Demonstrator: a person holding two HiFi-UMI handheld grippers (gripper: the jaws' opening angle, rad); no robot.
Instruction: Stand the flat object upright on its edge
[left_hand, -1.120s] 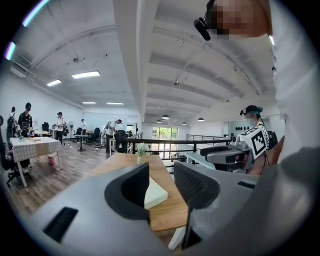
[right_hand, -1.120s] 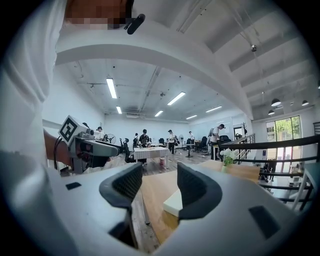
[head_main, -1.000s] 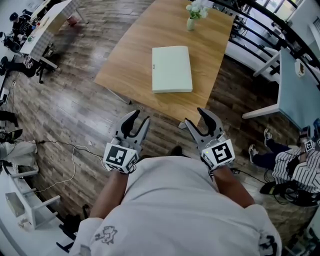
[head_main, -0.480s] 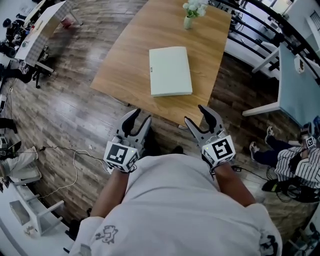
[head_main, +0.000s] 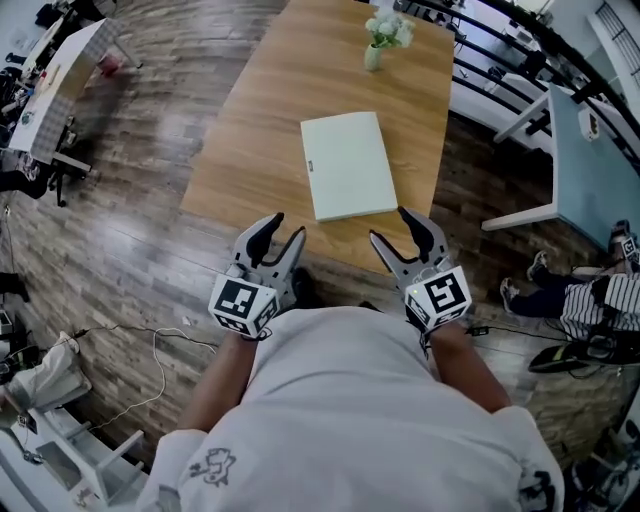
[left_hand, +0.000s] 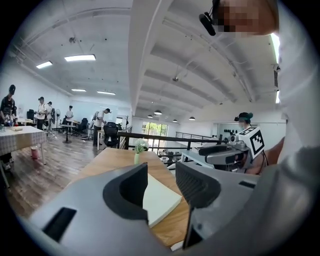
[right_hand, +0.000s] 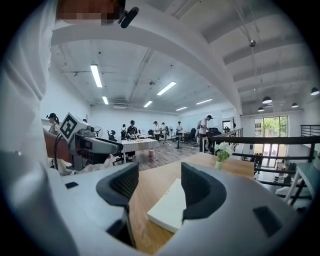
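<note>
On the tabletop (head_main: 270, 110), toward its near edge, the slab (head_main: 348, 165) is seen lying flat, pale and rectangular, well short of the vase (head_main: 372, 55) at the far end. Its long axis is set running away from the person, turned slightly so that the near short edge sits a little to the right. Both tools are held short of that near edge. The left hand-held gripper (head_main: 283, 230) is placed below the near left corner and apart from it, while the right hand-held gripper (head_main: 392, 226) is placed just beside the near right corner and is judged the nearer. The jaws of both are being opened, with nothing between them; the slab is only sighted ahead through each gap. A forward reach along the two long sides is judged to be needed.
</note>
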